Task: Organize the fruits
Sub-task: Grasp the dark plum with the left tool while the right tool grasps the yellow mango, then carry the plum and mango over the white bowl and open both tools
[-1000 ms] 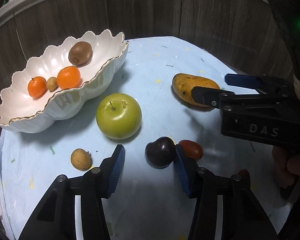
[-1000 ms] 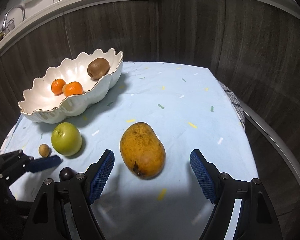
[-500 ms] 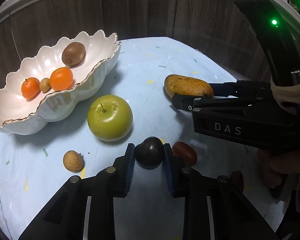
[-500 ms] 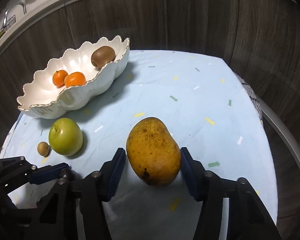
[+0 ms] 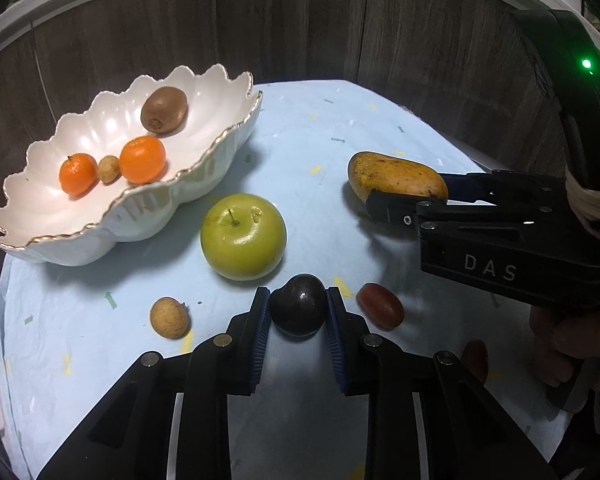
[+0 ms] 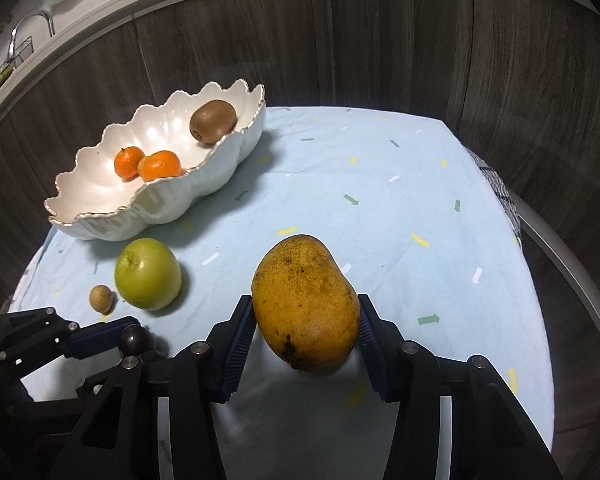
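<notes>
- Dark wood panelling curves behind a round table under a pale blue cloth flecked with small coloured marks.
- A white scalloped bowl stands at the far left of it, holding a kiwi, two mandarins and a small tan fruit between them.
- Just in front of the bowl sits a green apple; a small tan fruit lies on the cloth nearer than the apple.
- The left gripper is clamped on a dark plum, nearer than the apple, both blue pads pressing its sides.
- A small red fruit lies just right of the plum.
- The right gripper, well right of the bowl, has its jaws closing on a yellow mango, pads against both flanks.
</notes>
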A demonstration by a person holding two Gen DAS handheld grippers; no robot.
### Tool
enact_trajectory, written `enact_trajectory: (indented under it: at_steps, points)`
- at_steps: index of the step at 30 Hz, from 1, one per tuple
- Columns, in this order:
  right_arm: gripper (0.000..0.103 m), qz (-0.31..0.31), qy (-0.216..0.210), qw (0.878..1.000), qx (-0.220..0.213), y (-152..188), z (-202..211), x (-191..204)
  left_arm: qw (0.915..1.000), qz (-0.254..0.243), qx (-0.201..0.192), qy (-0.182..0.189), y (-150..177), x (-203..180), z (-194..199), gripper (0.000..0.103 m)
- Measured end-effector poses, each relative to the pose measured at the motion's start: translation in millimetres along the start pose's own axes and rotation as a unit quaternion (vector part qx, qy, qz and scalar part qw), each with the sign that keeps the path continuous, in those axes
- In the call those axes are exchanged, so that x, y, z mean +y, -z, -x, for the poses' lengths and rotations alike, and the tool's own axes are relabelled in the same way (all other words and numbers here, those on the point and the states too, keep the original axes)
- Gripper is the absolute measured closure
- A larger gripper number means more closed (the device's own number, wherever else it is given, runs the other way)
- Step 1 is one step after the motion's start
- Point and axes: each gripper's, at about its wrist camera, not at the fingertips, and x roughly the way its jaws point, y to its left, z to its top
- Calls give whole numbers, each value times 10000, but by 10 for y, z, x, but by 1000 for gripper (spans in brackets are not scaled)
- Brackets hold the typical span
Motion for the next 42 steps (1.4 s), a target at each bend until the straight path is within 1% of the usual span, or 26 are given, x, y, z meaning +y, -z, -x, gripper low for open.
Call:
enact_trajectory:
  at_steps: [13, 20, 29, 42]
  points:
    - [53, -50, 15, 9998, -214, -64, 355, 116, 9993, 4, -361, -78, -94, 25, 365, 76]
    - [53, -2, -45, 9994, -352, -134, 532, 249, 9984, 109, -513, -191, -138, 135, 547, 76]
    - [53, 139, -130, 9984, -536, -288, 697, 498, 9964, 338, -688, -367, -209, 373, 731, 76]
    - [53, 287, -168, 9972, -668, -550, 735, 836, 9914, 662, -954, -605, -385, 811, 979, 76]
